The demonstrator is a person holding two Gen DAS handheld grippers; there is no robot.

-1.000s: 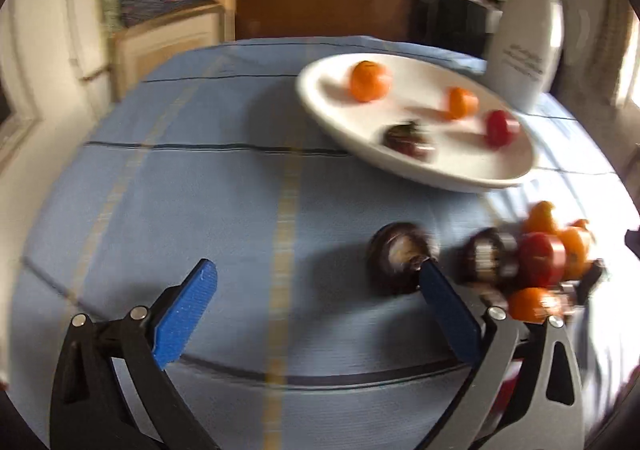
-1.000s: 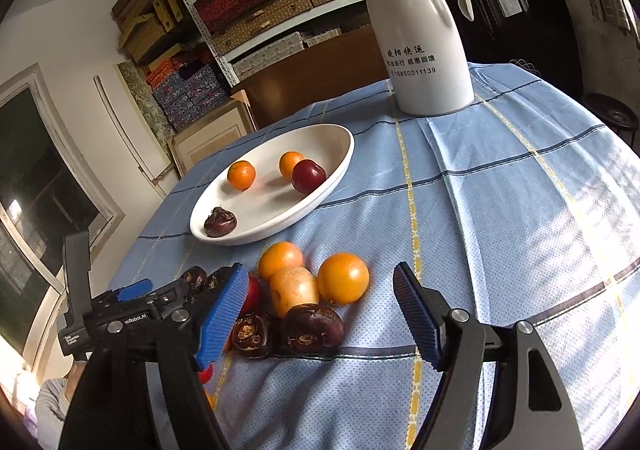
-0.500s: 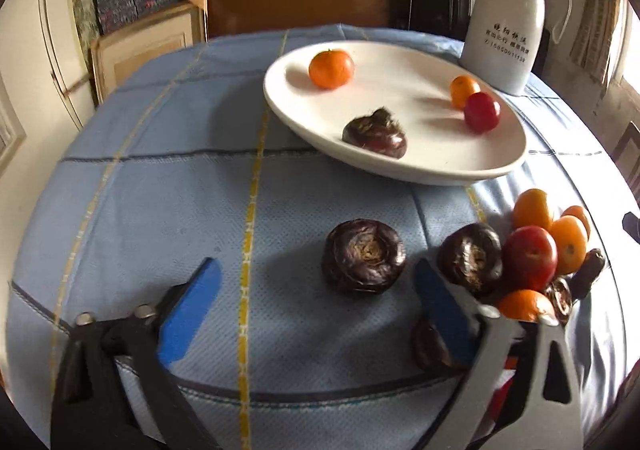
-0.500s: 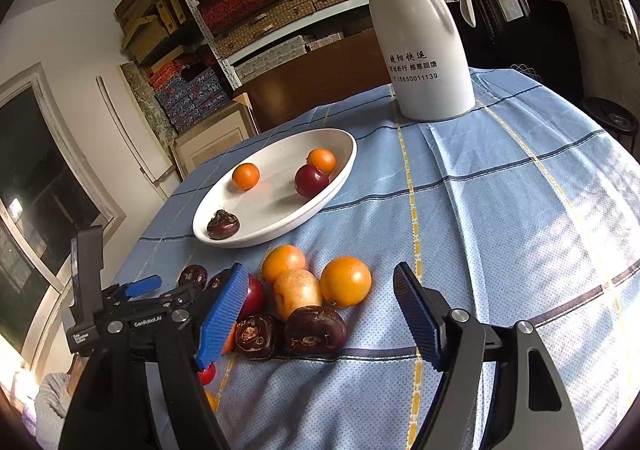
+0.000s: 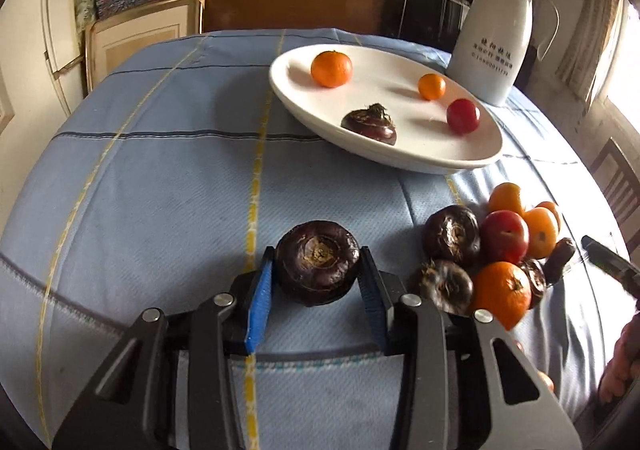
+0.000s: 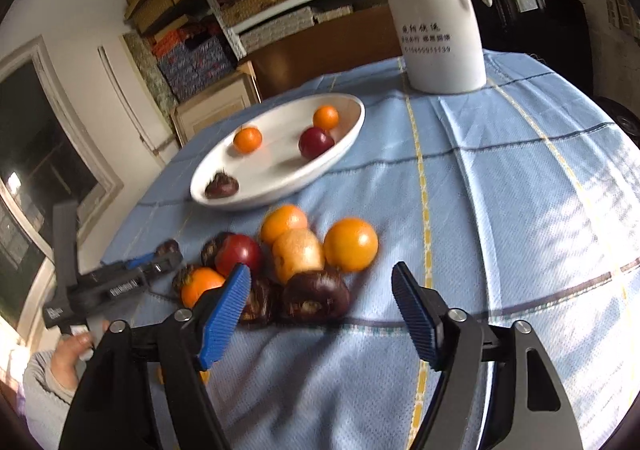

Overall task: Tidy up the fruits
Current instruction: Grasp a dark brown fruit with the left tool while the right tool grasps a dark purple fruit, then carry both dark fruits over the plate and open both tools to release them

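My left gripper [image 5: 318, 270] is shut on a dark water chestnut [image 5: 318, 268] on the blue tablecloth. To its right lies a pile of fruit [image 5: 496, 250]: oranges, a red fruit and more dark chestnuts. Beyond stands a white oval plate [image 5: 440, 161] holding two oranges, a red fruit and a chestnut [image 5: 370, 123]. My right gripper [image 6: 322, 286] is open and empty, just in front of the same pile [image 6: 298, 250], with a dark chestnut [image 6: 316, 294] between its fingers' reach. The plate also shows in the right wrist view [image 6: 340, 153]. The left gripper shows there at the left [image 6: 120, 282].
A tall white thermos jug [image 6: 438, 13] stands behind the plate at the table's far side, also in the left wrist view [image 5: 498, 45]. Shelves with boxes and a wooden cabinet [image 5: 140, 33] are beyond the table. The table edge curves off at left and right.
My left gripper moved forward around the lone chestnut and closed on it. My right gripper moved closer to the fruit pile and stayed open.
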